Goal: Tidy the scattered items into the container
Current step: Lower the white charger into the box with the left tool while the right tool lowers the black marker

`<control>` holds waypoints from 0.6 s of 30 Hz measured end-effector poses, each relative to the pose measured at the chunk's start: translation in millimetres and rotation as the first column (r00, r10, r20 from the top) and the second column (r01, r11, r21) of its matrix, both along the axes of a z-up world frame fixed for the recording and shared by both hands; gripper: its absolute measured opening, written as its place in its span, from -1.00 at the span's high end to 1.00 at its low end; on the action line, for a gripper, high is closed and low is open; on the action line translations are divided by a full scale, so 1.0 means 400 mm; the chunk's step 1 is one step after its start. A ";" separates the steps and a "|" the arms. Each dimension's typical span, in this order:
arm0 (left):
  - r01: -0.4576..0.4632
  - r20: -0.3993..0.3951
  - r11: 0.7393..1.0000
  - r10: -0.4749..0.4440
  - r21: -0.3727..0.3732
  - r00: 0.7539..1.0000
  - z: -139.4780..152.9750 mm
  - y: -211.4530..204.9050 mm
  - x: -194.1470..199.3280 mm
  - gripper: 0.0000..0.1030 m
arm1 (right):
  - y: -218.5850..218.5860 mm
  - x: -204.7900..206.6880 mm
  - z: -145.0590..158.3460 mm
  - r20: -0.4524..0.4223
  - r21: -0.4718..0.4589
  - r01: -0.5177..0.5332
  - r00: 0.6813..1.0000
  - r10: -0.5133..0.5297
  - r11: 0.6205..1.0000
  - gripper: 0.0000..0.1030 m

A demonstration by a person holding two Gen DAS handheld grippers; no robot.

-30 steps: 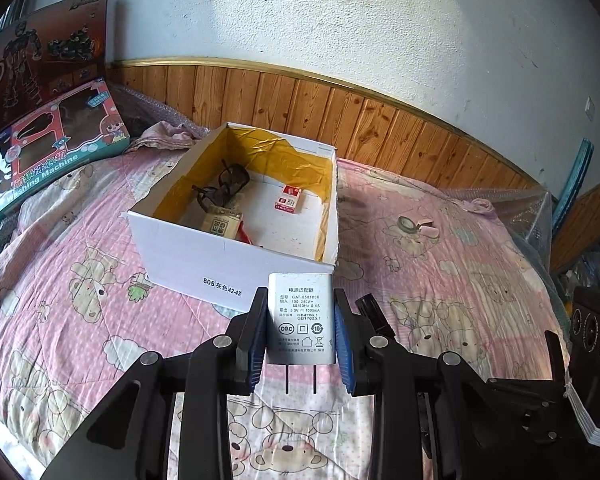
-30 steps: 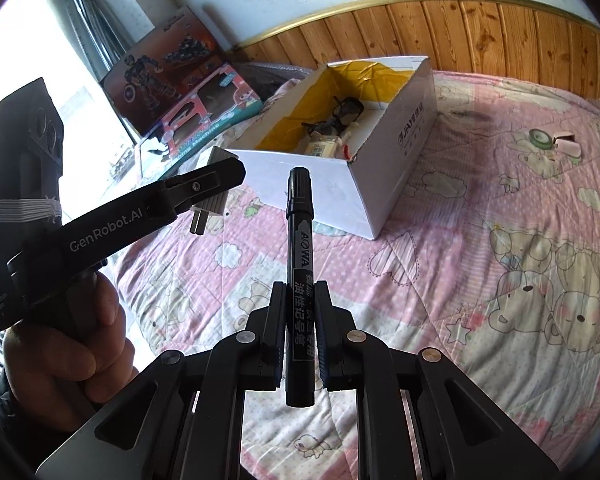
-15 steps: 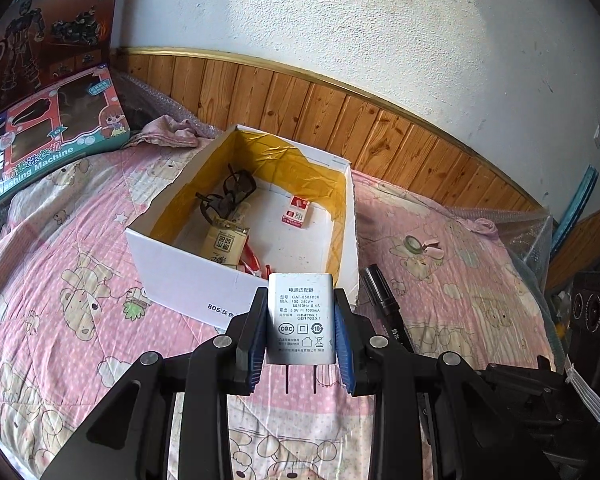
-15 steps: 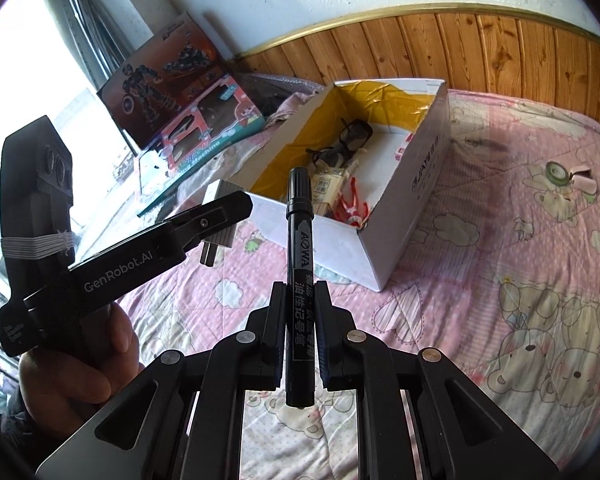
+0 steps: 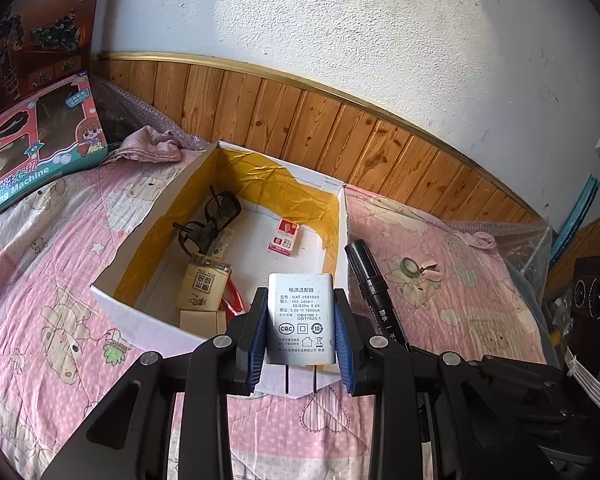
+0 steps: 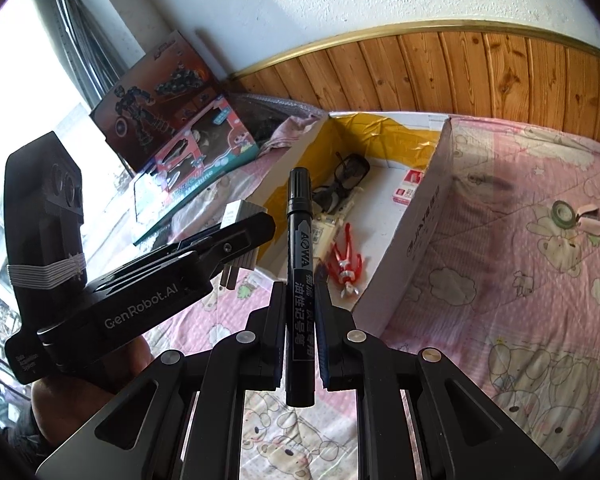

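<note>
Carrying 2 items toward the open white cardboard box (image 5: pixel 148 332), the left gripper (image 5: pixel 301 332) clamps a grey power adapter (image 5: pixel 301 322) while the right gripper (image 6: pixel 300 334) pinches a black marker pen (image 6: pixel 299 248), both poised for dropping in.

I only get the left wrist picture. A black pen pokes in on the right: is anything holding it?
Observer: Yes. The right gripper is shut on the pen, on its lower half, with the cap pointing toward the box.
Operator: And the red bit beside the tissue packet?
Observer: That is a small red and silver toy figure, lying on the box floor.
Operator: What carries the left gripper?
Observer: A person's hand, wrapped around its handle.
</note>
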State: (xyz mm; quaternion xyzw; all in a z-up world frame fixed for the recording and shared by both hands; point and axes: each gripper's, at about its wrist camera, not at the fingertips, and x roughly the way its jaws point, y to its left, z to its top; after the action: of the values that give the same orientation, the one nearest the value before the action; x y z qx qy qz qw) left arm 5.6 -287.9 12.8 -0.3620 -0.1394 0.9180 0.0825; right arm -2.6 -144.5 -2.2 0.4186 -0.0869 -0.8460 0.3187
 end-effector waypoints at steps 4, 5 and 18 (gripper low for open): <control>0.008 -0.004 1.000 -0.008 -0.013 1.000 0.010 0.012 -0.043 0.40 | -0.003 -0.047 0.008 0.006 -0.014 0.006 1.000 -0.006 1.000 0.73; 0.009 -0.003 1.000 -0.009 -0.013 1.000 0.012 0.013 -0.053 0.39 | -0.004 -0.059 0.010 0.008 -0.016 0.007 1.000 -0.007 1.000 0.73; 0.003 0.040 1.000 -0.003 -0.003 0.999 -0.019 0.019 -0.159 0.40 | -0.009 -0.207 0.008 0.024 -0.015 0.027 0.999 -0.027 1.000 0.73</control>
State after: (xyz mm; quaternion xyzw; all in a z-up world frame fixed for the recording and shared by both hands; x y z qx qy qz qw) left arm -57.8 -280.2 5.2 -0.3805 -0.1388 0.9108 0.0806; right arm -85.5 -148.0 0.8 0.4250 -0.1028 -0.8444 0.3095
